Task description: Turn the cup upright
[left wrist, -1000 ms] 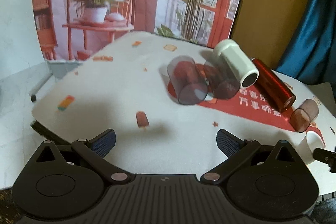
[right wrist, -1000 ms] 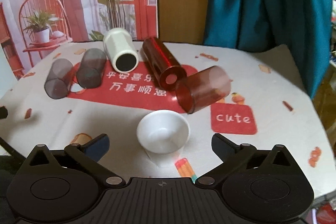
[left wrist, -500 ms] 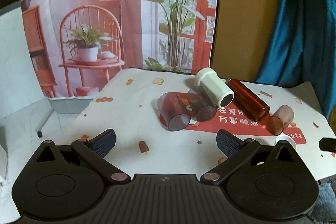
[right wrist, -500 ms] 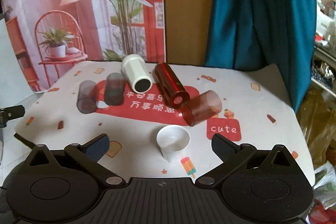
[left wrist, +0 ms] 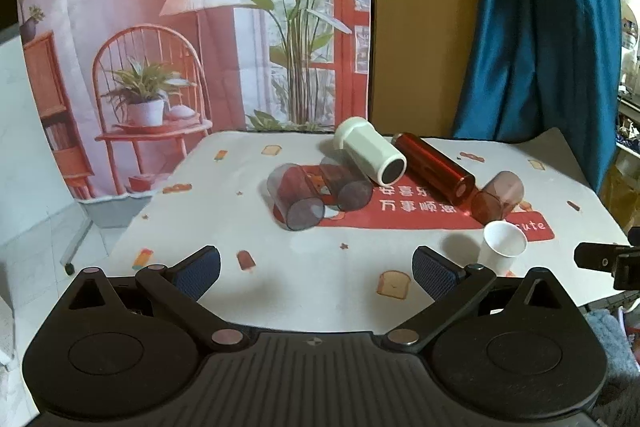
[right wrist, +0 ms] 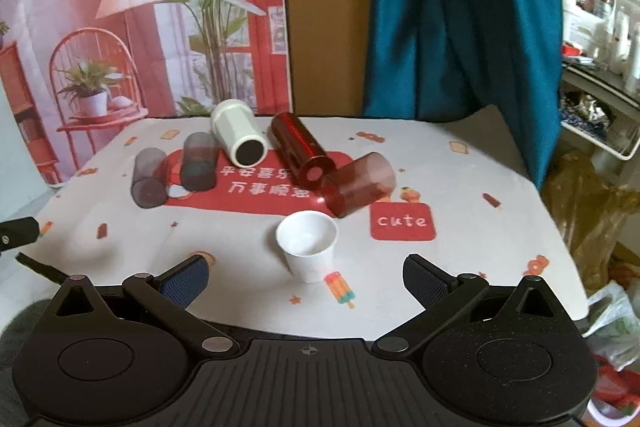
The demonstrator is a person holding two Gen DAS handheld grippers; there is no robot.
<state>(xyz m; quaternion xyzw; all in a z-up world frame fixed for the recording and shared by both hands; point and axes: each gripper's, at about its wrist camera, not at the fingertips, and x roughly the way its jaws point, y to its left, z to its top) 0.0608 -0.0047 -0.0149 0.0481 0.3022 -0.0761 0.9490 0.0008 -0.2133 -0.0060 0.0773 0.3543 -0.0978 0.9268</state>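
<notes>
A small white paper cup [right wrist: 307, 245] stands upright near the table's front; it also shows in the left wrist view [left wrist: 503, 245]. Behind it, several cups lie on their sides in a row: two grey tinted ones [right wrist: 149, 177] [right wrist: 199, 161], a white one [right wrist: 239, 138], a tall red one [right wrist: 301, 146] and a brown-red one [right wrist: 359, 183]. My left gripper [left wrist: 316, 269] is open and empty, back at the table's near edge. My right gripper [right wrist: 306, 279] is open and empty, just in front of the white paper cup.
The table wears a white cloth with a red printed patch [right wrist: 256, 187]. A printed backdrop [left wrist: 200, 27] and a blue curtain [right wrist: 460, 7] hang behind. Clutter and bags lie to the right of the table [right wrist: 592, 195].
Both grippers have pulled back and up from the table, so the cups look smaller and farther away. Both stayed open. The cups have not moved.
</notes>
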